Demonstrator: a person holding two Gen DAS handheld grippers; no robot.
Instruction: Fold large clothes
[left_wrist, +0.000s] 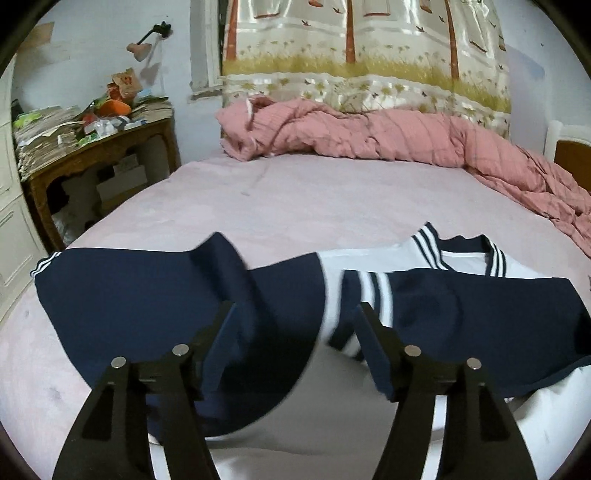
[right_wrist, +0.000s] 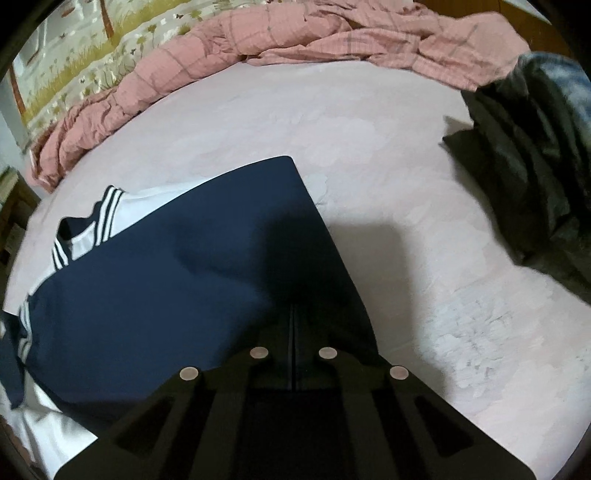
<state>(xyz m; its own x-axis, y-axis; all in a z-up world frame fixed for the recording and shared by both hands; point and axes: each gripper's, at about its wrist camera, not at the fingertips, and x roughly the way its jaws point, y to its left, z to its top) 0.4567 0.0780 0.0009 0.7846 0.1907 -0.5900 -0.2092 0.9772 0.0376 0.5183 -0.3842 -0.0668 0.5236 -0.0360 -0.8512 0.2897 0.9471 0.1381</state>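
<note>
Shirt (left_wrist: 480, 314) edges free — bed (left_wrist: 295, 192) open beyond.

Black hand-held gripper (left_wrist: 295, 314) arms, round silver pins.

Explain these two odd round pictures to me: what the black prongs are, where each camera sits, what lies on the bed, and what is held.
No robot: a person carries a two-finger gripper in each hand, with a fisheye camera looking along its black jaws. The left gripper, seen in its own view, is open and holds nothing. The right gripper is shut above the navy-and-white striped garment; whether it pinches the cloth is unclear. The garment lies on the pale pink bedsheet. Behind it are a rumpled salmon-pink quilt and a dark crumpled jacket.
</note>
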